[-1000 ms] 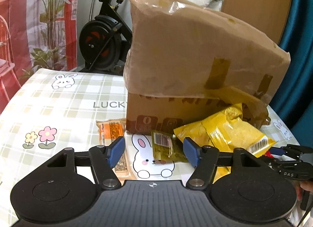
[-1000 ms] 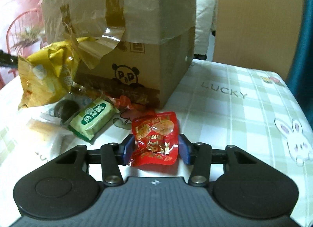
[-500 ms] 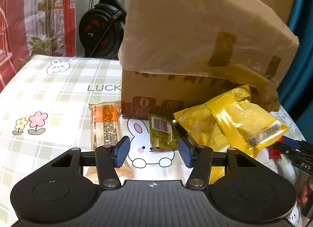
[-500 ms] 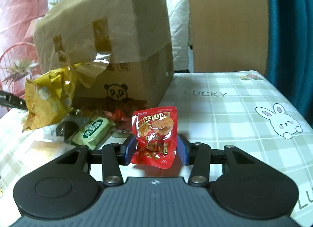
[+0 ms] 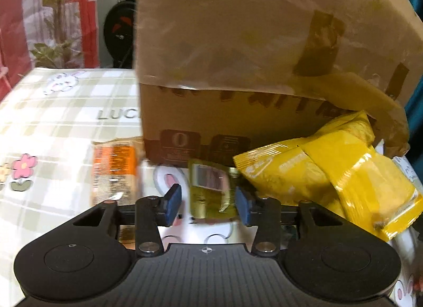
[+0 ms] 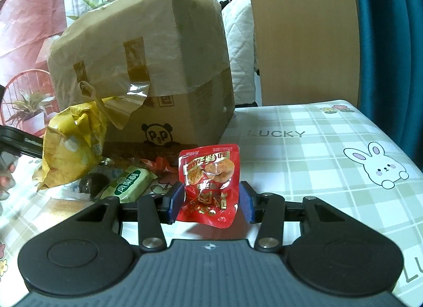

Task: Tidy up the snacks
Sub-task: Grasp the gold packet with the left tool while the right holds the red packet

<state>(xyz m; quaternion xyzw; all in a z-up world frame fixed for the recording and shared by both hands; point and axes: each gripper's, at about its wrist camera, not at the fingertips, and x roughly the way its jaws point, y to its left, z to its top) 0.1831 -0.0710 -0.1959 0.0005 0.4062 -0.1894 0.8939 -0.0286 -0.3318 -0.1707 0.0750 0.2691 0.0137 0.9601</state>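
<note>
On the left of the bench (image 5: 53, 127), an orange snack bar (image 5: 113, 172) lies flat beside a tall cardboard box (image 5: 238, 68). The left gripper (image 5: 208, 203) has just been narrowing its fingers around a small olive-green packet (image 5: 208, 190) lying in front of the box; a gap shows on the left side, so it is not yet pinched. That packet looks light, crinkly and slippery; its middle seems the best place to take hold. A puffy yellow bag (image 5: 330, 177) leans to the right. Farther right, the right gripper (image 6: 210, 202) grips the lower half of a red pouch (image 6: 208, 182), held upright above the bench, soft and light.
</note>
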